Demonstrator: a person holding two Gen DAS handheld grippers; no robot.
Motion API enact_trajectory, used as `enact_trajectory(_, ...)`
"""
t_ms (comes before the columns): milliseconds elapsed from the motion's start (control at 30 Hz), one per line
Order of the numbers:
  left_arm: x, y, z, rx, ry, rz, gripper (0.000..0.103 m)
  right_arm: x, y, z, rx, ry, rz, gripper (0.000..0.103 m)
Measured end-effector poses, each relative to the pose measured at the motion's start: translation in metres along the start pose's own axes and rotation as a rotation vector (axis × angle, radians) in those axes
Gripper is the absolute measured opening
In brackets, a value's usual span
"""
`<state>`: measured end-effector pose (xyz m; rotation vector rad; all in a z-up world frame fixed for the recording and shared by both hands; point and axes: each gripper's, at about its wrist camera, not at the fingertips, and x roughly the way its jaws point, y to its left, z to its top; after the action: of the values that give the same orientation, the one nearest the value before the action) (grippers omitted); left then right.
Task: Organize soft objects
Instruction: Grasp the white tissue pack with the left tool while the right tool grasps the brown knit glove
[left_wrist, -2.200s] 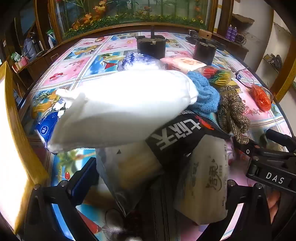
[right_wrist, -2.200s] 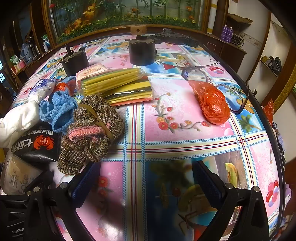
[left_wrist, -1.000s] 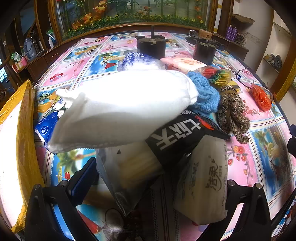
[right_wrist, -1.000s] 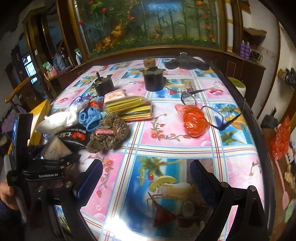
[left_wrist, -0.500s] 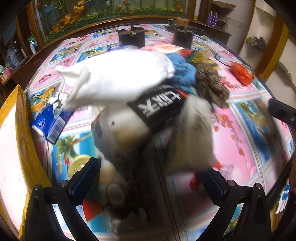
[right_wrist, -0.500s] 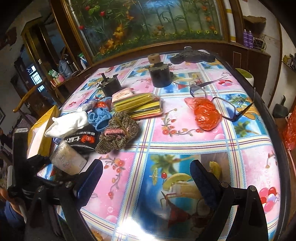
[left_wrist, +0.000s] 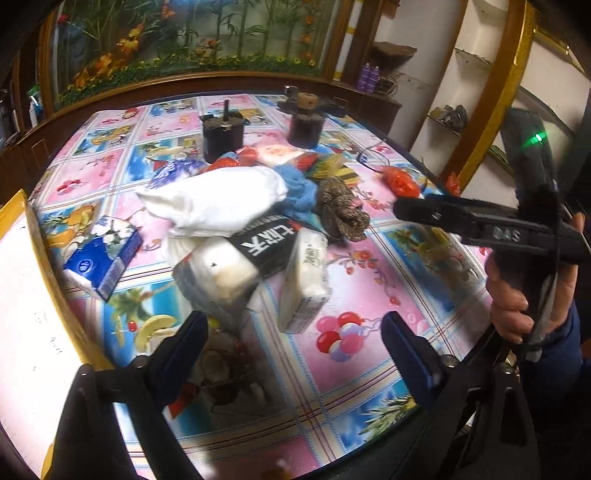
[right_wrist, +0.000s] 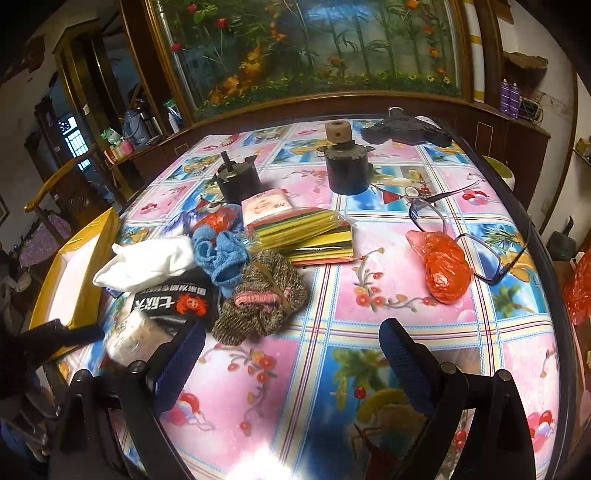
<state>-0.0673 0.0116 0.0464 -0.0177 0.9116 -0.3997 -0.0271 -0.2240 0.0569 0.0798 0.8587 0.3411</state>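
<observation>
left gripper (left_wrist: 291, 343) wide, empty | right gripper (right_wrist: 291, 350) wide, empty | white cloth bundle (left_wrist: 214, 203) centre-frame: light, floppy, pinch mid-fold

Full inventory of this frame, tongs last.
white cloth: 1, white, top of pile, table left
blue knit: 1, blue, right of cloth
brown knit: 1, brown-pink, pile front
black pack: 1, black, under cloth
tissue packs: 2, white, pile front
blue tissue pack: 1, blue, left of pile
sponge packs: 2, yellow-green, centre
orange bag: 1, right
glasses: 1, dark, around bag
dark pots: 2, rear
yellow box: 1, left edge
left tongs: open, empty
right tongs: open, empty
</observation>
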Motion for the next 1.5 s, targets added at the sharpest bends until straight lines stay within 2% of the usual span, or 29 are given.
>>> enact_trajectory(133,0.015,-0.008,0.005,0.032,0.010,0.056,0.086,0.005,-0.002,0.001,0.021,0.010,0.026,0.095)
enact_trajectory(233,0.021,-0.010,0.011,0.041,0.013,0.025,0.084,0.005,-0.005,0.000,0.032,0.006,0.029,0.095)
enact_trajectory(367,0.029,-0.013,0.014,0.057,0.021,0.026,0.073,0.004,-0.009,-0.002,0.045,0.005,0.029,0.095)
enact_trajectory(433,0.032,-0.011,0.015,0.055,0.025,0.029,0.054,0.004,-0.010,-0.003,0.049,0.005,0.030,0.095)
enact_trajectory(500,0.033,-0.008,0.015,0.041,0.027,0.028,0.041,0.003,-0.010,-0.003,0.049,0.003,0.030,0.095)
enact_trajectory(567,0.034,-0.003,0.015,0.030,0.029,0.024,0.034,0.002,-0.010,-0.004,0.050,-0.001,0.035,0.095)
enact_trajectory(633,0.034,0.000,0.014,0.027,0.036,0.030,0.018,0.001,-0.010,-0.004,0.050,-0.003,0.036,0.095)
enact_trajectory(733,0.031,0.002,0.010,0.028,0.038,0.021,0.015,0.001,-0.011,-0.004,0.049,-0.004,0.030,0.095)
enact_trajectory(1100,0.019,0.012,-0.006,-0.021,-0.001,-0.014,0.015,0.015,-0.009,0.004,0.058,0.025,0.028,0.094)
enact_trajectory(1200,0.018,0.012,-0.006,-0.025,-0.007,-0.014,0.015,0.025,-0.005,0.013,0.081,0.039,0.035,0.084)
enact_trajectory(1267,0.018,0.013,-0.007,-0.027,-0.007,-0.014,0.015,0.033,-0.005,0.019,0.099,0.051,0.023,0.074)
enact_trajectory(1400,0.015,0.013,-0.008,-0.027,-0.017,-0.009,0.015,0.055,-0.015,0.028,0.168,0.080,0.006,0.073)
enact_trajectory(1500,0.013,0.014,-0.009,-0.025,-0.022,-0.005,0.015,0.065,-0.015,0.032,0.190,0.099,0.036,0.073)
